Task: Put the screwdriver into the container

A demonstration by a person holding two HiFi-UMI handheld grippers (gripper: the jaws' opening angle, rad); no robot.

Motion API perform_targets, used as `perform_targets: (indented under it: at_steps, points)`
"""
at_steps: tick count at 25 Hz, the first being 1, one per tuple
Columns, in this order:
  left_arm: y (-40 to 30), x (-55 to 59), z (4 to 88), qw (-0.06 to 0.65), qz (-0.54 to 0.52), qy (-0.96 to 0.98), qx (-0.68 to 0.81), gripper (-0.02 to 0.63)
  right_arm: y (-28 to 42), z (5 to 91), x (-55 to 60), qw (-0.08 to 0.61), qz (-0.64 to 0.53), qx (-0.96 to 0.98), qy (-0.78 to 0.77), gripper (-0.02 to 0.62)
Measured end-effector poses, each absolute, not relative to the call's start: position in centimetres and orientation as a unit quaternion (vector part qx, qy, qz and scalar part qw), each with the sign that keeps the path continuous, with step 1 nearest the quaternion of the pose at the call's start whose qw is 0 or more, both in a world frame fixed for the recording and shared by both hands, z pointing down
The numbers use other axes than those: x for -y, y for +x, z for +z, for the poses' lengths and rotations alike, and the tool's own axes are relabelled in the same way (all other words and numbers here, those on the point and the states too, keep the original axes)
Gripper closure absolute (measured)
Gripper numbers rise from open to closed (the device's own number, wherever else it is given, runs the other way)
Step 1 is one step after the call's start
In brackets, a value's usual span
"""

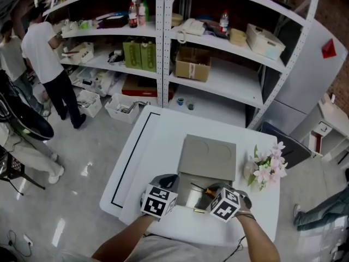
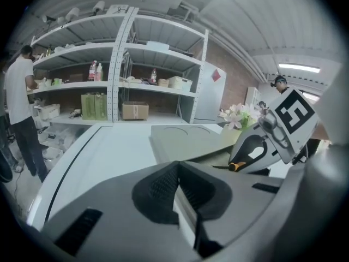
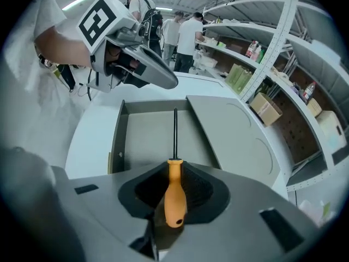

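So we've got the screwdriver (image 3: 175,194) clamped by its orange handle in the right hand-held gripper (image 3: 174,171), with the black shaft poking straight out over the open part of the container (image 3: 116,142). It hangs above the container's floor, not in it yet. The grey lid (image 3: 232,141) lies beside the opening, on the side toward the shelves. The left hand-held gripper (image 2: 177,183) has its jaws pressed together with nothing we can make out between them, and it hovers by the container's near corner on the bench (image 1: 158,141).

Our take on doing the drop well:
- Tip the shaft down a bit so the point enters the container first.
- Keep the screwdriver parallel to the container's long walls. It looks lined up already, so there's no need to twist.
- Get the handle past the container's near rim before letting go, or it could catch there and tip out.
- Leave the left one clear of the opening.
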State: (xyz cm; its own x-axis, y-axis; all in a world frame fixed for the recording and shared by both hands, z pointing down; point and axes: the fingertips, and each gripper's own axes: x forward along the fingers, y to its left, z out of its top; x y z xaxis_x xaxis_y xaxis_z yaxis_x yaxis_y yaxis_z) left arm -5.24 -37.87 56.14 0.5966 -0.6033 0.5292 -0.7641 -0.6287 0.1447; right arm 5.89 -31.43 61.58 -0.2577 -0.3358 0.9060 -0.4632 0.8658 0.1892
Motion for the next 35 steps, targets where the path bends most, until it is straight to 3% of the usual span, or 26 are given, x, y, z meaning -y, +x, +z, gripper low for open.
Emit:
perform_targets:
  at_steps: [9, 18, 35]
  points:
    - [-6.1, 38.3, 56.3, 0.181, 0.222, 0.876, 0.389, 0.601, 5.3, 63.2, 31.3, 0.623, 0.051, 0.761, 0.176, 0.520]
    - [-6.4, 38.6, 56.5, 0.182, 0.222, 0.876, 0.387, 0.601, 4.9, 63.8, 31.5, 0.637, 0.072, 0.753, 0.149, 0.514]
    - [-6.9, 37.7, 55.2, 0.169, 0.224, 0.872, 0.402, 0.600, 5.3, 62.6, 31.4, 0.576, 0.103, 0.788, 0.190, 0.499]
